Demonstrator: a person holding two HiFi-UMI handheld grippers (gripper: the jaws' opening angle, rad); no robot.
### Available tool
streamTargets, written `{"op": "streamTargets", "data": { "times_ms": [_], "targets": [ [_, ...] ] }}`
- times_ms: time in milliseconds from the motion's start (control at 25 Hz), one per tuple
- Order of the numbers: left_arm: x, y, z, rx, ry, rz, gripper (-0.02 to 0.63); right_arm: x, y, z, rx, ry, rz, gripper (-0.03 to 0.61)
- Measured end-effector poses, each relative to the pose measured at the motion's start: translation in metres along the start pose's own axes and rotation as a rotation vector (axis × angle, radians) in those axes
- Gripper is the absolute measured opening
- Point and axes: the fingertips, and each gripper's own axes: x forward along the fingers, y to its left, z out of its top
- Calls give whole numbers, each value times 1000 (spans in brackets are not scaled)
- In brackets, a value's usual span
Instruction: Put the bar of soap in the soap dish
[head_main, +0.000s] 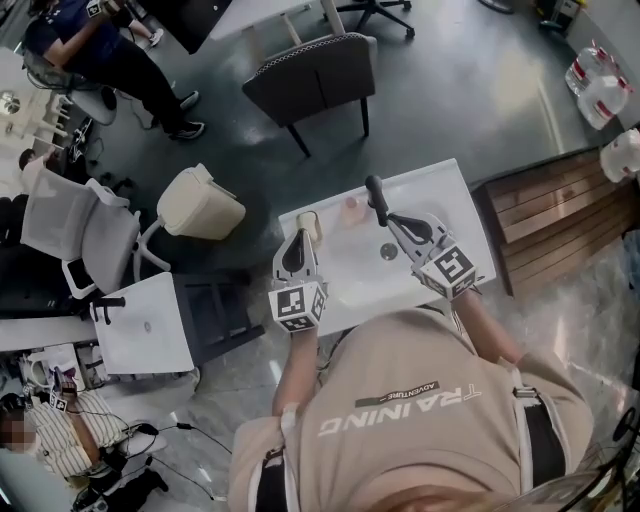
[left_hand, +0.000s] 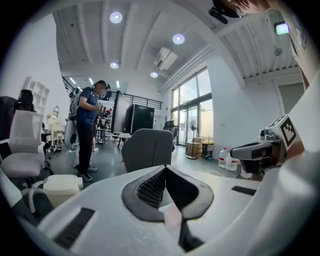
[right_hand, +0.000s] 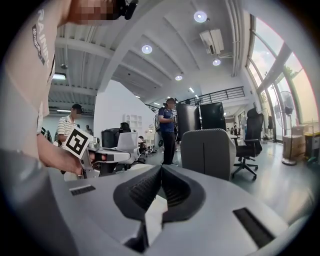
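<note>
I stand at a white sink unit (head_main: 455, 205) with a drain (head_main: 389, 251) in its basin. A cream block (head_main: 312, 224) that looks like the soap lies at the basin's rear left, and a small pinkish thing (head_main: 351, 210) sits beside it; I cannot tell which one is the dish. My left gripper (head_main: 300, 234) hangs just in front of the cream block, apart from it. Its jaws (left_hand: 165, 167) meet at the tips with nothing between them. My right gripper (head_main: 374, 187) is raised over the basin's back, its jaws (right_hand: 161, 167) closed and empty too.
Behind the sink stand a grey chair (head_main: 310, 80) and a cream bin (head_main: 200, 205). A white chair (head_main: 70, 230) and a small white table (head_main: 150, 325) are to the left, a wooden bench (head_main: 550, 215) and water bottles (head_main: 600, 85) to the right. A person (head_main: 100, 50) stands far left.
</note>
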Motion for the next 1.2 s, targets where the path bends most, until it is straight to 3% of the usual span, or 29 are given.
{"op": "streamTargets", "data": {
  "times_ms": [520, 1200],
  "targets": [
    [-17, 10, 40, 34, -82, 24, 11, 0, 1, 40, -63, -76, -2, 12],
    [-13, 23, 18, -5, -39, 40, 11, 4, 5, 34, -63, -64, 23, 12]
  ]
}}
